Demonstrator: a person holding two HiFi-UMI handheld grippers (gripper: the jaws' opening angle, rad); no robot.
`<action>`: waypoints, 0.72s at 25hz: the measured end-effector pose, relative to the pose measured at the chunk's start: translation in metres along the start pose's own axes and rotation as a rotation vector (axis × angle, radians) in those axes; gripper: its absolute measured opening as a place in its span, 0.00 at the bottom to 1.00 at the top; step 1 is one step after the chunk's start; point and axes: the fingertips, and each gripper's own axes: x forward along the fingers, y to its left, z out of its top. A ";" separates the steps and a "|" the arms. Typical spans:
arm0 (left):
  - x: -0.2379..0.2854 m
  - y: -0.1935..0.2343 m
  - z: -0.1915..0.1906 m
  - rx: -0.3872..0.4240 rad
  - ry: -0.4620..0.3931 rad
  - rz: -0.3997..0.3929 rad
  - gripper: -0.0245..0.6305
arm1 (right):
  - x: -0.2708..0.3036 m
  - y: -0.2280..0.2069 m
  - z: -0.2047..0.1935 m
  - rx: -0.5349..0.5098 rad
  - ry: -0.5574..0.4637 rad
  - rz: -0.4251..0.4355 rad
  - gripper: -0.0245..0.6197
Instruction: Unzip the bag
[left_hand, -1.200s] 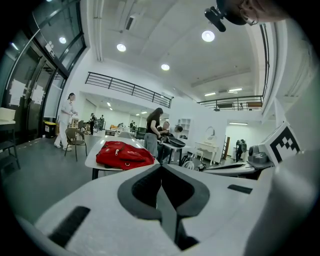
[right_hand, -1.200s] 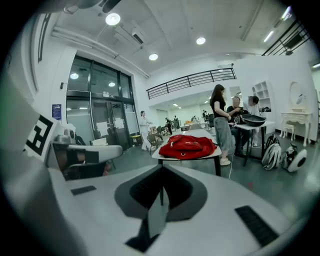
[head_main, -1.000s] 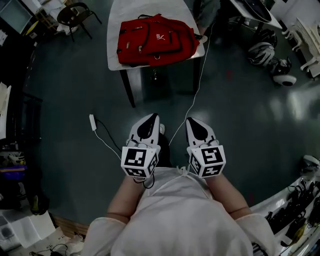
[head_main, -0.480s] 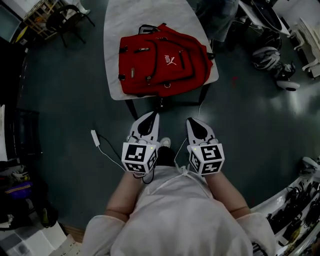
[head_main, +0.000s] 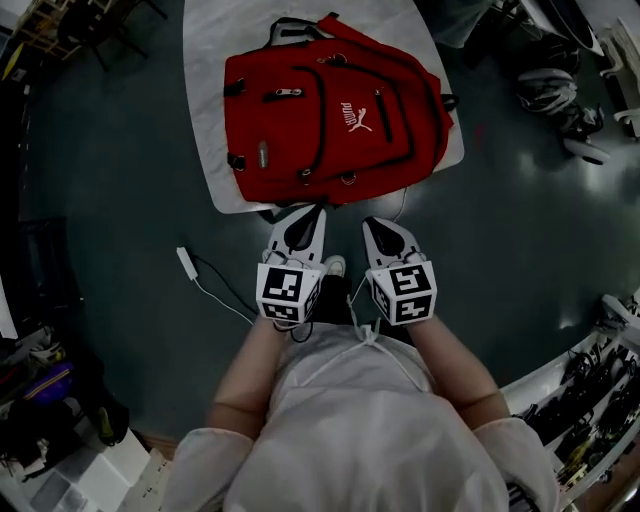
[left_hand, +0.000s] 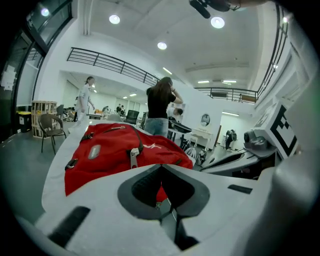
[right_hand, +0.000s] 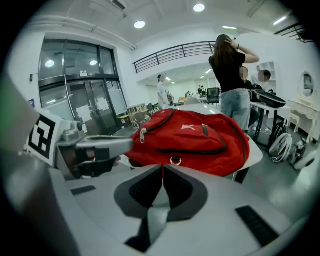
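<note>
A red backpack (head_main: 335, 110) lies flat on a white table (head_main: 205, 120), its zippers closed. A silver zipper pull (left_hand: 134, 156) shows on its near side in the left gripper view, and another zipper pull (right_hand: 143, 135) in the right gripper view. My left gripper (head_main: 311, 211) and right gripper (head_main: 372, 223) hover side by side just short of the table's near edge, pointing at the bag without touching it. Both are shut with nothing between the jaws, as the left gripper (left_hand: 161, 168) and right gripper (right_hand: 162, 168) views confirm.
A white cable with a small adapter (head_main: 187, 263) lies on the dark floor to the left. A person (right_hand: 232, 75) stands beyond the table's far side. Helmets and scooters (head_main: 560, 100) sit at upper right, and a cluttered bench (head_main: 600, 390) at lower right.
I have come closer to the table. The backpack now looks larger and lower in the head view. Both gripper tips have reached the table's near edge and stayed shut.
</note>
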 end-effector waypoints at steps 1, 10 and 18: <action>0.008 0.005 -0.008 -0.002 0.019 -0.003 0.07 | 0.011 -0.001 -0.006 -0.006 0.021 0.002 0.08; 0.052 0.046 -0.074 -0.121 0.169 0.018 0.07 | 0.087 0.006 -0.065 -0.030 0.202 0.084 0.09; 0.065 0.058 -0.092 -0.166 0.255 0.010 0.07 | 0.134 0.004 -0.080 -0.033 0.225 0.031 0.30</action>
